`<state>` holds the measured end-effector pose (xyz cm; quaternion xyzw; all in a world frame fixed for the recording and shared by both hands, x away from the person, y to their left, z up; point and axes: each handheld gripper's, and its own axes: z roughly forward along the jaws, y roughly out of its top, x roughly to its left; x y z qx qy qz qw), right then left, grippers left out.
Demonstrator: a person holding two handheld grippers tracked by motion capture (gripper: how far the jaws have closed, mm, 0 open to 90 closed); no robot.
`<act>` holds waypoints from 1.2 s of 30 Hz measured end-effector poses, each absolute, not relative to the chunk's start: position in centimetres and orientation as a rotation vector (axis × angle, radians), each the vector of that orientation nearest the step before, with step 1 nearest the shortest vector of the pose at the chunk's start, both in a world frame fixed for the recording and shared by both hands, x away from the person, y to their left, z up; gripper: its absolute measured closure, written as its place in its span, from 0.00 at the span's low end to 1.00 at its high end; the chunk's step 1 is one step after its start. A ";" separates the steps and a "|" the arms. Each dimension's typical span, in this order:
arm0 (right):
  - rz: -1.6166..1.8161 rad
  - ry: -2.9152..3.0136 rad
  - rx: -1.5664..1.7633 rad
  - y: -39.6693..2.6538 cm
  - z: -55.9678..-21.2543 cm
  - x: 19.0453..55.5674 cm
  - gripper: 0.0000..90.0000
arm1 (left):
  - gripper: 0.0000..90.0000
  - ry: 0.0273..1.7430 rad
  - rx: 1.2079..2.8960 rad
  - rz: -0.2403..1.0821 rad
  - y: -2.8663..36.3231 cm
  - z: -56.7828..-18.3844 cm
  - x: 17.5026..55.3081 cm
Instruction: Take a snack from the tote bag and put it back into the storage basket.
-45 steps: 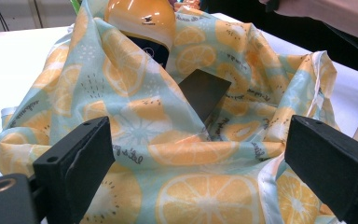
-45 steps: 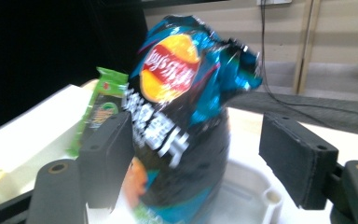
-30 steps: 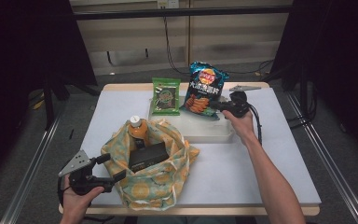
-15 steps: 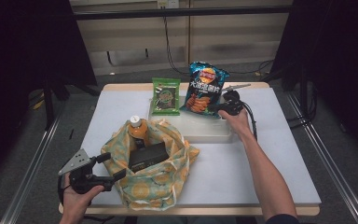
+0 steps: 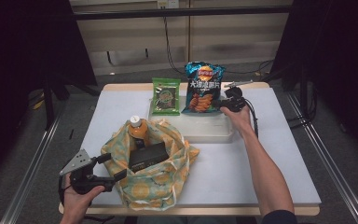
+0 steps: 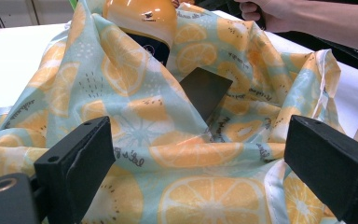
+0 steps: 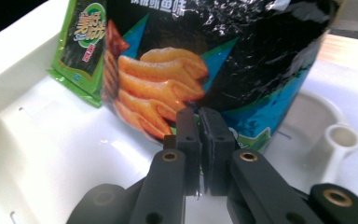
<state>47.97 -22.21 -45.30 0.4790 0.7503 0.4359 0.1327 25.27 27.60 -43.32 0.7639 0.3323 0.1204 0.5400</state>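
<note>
Black box (image 5: 148,155) half buried in bag (image 5: 165,186); bottle (image 5: 138,130) label hidden.

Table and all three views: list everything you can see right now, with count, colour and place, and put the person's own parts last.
table: one, white, centre
tray: one, white, far middle of the table
chip bag: one, dark blue, standing in the tray, right
seaweed packet: one, green, standing in the tray, left
cloth bag: one, pale green with orange slices, near left, open
bottle: one, orange, in the cloth bag
box: one, black, in the cloth bag
left gripper: one, black, open at the cloth bag
right gripper: one, black, shut at the chip bag's bottom edge
</note>
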 end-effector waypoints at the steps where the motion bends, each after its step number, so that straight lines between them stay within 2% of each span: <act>1: 1.268 2.175 1.390 -22.3 -45.2 48.0 0.96 | 0.09 0.796 1.819 0.295 27.6 -43.3 25.2; 9: 1.290 2.135 1.387 -22.4 -45.0 47.5 0.91 | 0.09 0.794 1.818 0.300 27.8 -43.3 25.3; 15: 1.401 2.114 1.302 -21.8 -43.8 45.1 0.77 | 0.10 0.792 1.816 0.299 27.7 -43.2 25.1; 19: 1.497 2.110 1.219 -20.7 -42.8 42.9 0.69 | 0.16 0.783 1.824 0.304 27.6 -43.1 24.9; 26: 1.606 2.143 1.108 -18.8 -41.7 40.1 0.66 | 0.24 0.770 1.830 0.300 27.7 -43.1 24.9; 32: 1.649 2.214 1.029 -16.7 -41.5 37.7 0.72 | 0.37 0.768 1.825 0.296 27.5 -43.1 25.0; 36: 1.680 2.244 0.997 -15.5 -41.3 36.3 0.70 | 0.38 0.790 1.822 0.303 27.4 -43.1 25.1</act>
